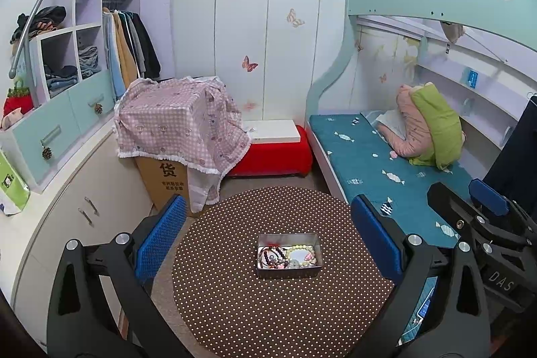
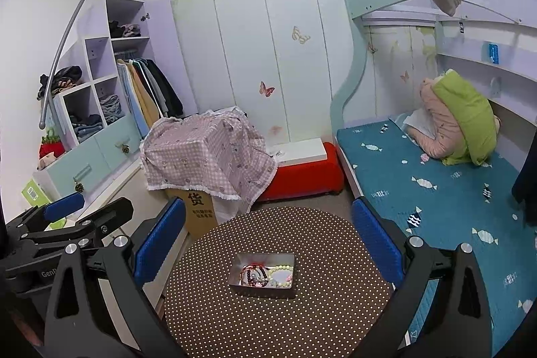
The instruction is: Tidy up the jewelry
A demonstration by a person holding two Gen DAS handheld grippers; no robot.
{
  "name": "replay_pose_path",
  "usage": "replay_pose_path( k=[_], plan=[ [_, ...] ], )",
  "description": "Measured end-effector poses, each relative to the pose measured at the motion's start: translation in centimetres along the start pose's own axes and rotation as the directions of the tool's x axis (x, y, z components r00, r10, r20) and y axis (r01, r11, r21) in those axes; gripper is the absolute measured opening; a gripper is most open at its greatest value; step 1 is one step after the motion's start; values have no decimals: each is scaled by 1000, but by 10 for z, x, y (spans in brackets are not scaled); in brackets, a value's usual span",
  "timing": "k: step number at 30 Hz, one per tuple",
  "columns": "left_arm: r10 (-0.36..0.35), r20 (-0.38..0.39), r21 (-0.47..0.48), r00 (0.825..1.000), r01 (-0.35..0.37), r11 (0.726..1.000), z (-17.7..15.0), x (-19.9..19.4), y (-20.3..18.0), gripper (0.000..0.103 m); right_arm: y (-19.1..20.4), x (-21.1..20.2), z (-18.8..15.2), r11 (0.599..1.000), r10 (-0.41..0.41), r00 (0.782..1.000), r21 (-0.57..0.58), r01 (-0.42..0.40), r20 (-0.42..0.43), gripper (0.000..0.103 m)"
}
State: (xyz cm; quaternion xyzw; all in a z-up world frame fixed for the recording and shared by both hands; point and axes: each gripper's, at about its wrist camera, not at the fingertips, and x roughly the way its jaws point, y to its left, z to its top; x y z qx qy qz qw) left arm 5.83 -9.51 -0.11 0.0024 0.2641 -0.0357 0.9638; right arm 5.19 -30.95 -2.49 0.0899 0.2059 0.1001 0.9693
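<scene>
A small open metal tin point(image 1: 288, 270) stands on a round table with a brown dotted cloth point(image 1: 251, 307). Inside it lie a pale green bead bracelet point(image 1: 303, 249), a dark bead bracelet point(image 1: 270, 257) and other jewelry. In the right wrist view the tin point(image 2: 263, 289) holds the same pale bracelet point(image 2: 280, 267) and dark red beads point(image 2: 253, 275). My left gripper point(image 1: 273, 235) is open and empty, held above the table over the tin. My right gripper point(image 2: 268, 232) is also open and empty, above the table. Each gripper shows at the edge of the other's view.
A cardboard box under a pink checked cloth point(image 1: 178, 119) stands behind the table, with a red bench point(image 1: 272, 151) beside it. A bunk bed with a teal mattress point(image 1: 386, 163) is on the right. White cabinets and a shelf unit point(image 1: 67, 123) are on the left.
</scene>
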Motion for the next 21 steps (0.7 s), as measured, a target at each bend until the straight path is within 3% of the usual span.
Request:
replay_pose_path(
  k=[21],
  plan=[
    [-17, 4, 9, 1000, 17, 1000, -7, 9, 3, 98, -2, 1, -1, 1000, -7, 1000, 22, 7, -14, 95]
  ],
)
